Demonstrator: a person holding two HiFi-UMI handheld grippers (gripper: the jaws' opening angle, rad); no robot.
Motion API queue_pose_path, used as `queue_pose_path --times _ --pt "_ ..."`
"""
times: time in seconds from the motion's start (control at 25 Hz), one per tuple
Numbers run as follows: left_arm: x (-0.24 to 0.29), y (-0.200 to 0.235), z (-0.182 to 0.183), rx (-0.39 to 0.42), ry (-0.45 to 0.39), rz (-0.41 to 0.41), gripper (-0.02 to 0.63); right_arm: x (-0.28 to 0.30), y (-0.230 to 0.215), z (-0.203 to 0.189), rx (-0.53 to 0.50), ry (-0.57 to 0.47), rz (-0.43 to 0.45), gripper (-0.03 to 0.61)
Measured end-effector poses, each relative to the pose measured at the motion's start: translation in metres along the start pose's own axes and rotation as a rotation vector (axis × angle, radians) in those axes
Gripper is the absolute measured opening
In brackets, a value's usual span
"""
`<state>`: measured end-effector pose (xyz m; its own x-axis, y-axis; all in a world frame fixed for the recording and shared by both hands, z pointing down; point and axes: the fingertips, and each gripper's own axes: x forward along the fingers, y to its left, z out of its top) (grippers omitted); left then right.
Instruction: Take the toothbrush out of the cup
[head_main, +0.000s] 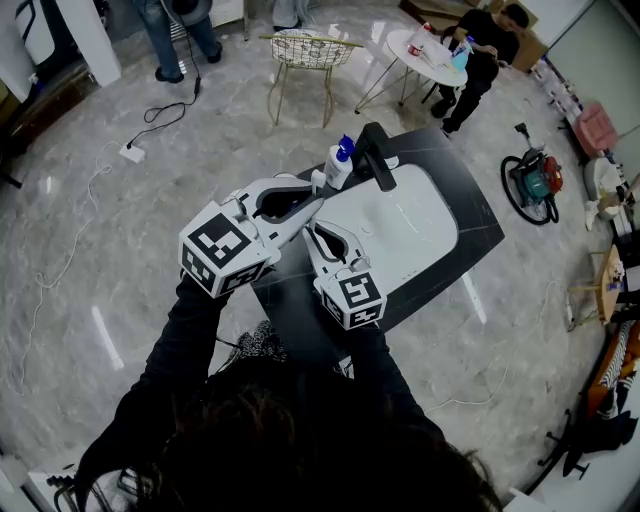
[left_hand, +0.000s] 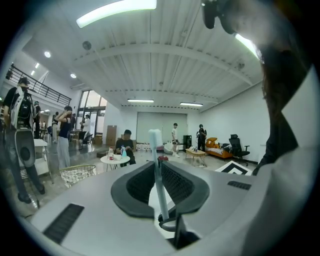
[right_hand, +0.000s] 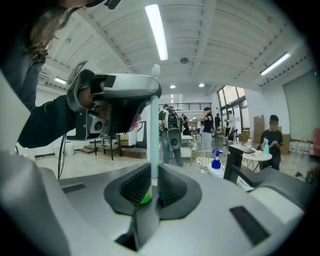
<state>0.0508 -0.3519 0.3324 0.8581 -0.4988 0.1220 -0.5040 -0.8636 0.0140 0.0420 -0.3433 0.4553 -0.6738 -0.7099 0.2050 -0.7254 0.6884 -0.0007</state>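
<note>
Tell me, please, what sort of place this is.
Probably a big open studio hall with a mock washroom: a white sink in a free-standing dark counter on a marble floor, with a person seated at a round table beyond.

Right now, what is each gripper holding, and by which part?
Both hold the toothbrush: the left gripper just below its head, the right gripper on the lower handle.

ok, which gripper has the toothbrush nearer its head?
The left gripper: in the right gripper view it clamps the toothbrush just below the bristles, above the right gripper, which grips the lower handle.
</note>
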Motion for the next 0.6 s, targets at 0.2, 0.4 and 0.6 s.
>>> queue_pose_path --times 0.2,0.4,0.6 --pt "-0.004 -0.003 -0.003 0.019 -0.033 0.025 0.072 -0.006 -0.006 0.002 0.010 -0.011 -0.021 0.049" --pt "-0.014 0.005 -0.012 0.018 -0.044 0.090 0.072 -0.016 -0.016 0.008 0.013 -0.033 -0.055 0.048" --pt "-0.022 0.014 -0.024 -0.003 -0.104 0.159 0.071 -0.025 -0.025 0.018 0.005 -0.067 -0.090 0.049"
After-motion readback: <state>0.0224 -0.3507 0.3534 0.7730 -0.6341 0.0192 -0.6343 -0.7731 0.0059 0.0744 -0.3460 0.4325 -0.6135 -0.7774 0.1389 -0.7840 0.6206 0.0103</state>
